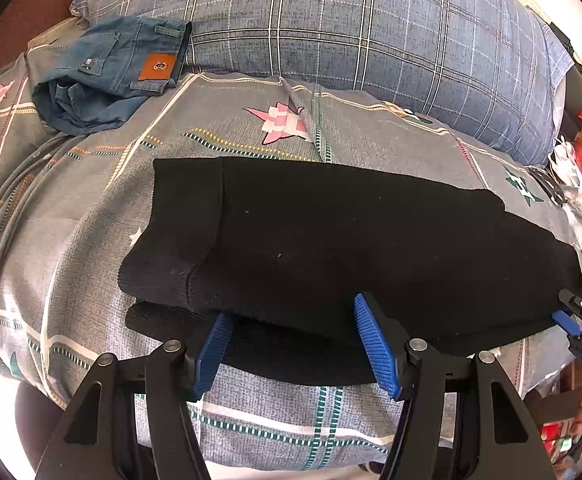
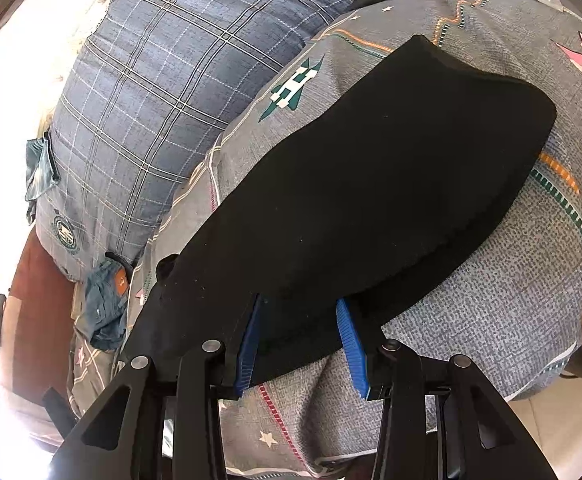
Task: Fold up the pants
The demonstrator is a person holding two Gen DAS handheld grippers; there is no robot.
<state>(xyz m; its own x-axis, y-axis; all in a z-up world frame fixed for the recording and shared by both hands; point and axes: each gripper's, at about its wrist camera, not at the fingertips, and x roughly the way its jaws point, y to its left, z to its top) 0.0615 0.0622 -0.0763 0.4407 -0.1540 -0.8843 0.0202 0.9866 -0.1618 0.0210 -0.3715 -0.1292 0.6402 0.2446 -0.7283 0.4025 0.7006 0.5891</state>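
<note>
Black pants lie flat on the bed, on the grey patterned sheet, long axis running left to right in front of you. They look already folded at least once: a second layer pokes out under the top one at the near-left corner, ribbed band visible there. Judgement: legs laid together, lengthwise fold done, cross fold(s) not yet made.

Your left gripper sits at the near edge of the pants, toward the left end. Jaws are spread wide; the blue pads straddle the edge, fabric lying between them but not pinched. Not holding anything.

Your right gripper is at the near edge too, toward the other end; it also shows at the far right of the left wrist view. Jaws apart, the pants' edge sitting between the pads; the left pad is partly covered by cloth. No clamp that I can see, so reads as open.

What's left, by my read: close both jaws on the near edge or the ends, bring one end over to the other, flatten. Roughly midway.

Clutter: folded jeans at the far left, well apart from the pants, plaid pillow behind. Neither is in the way.
</note>
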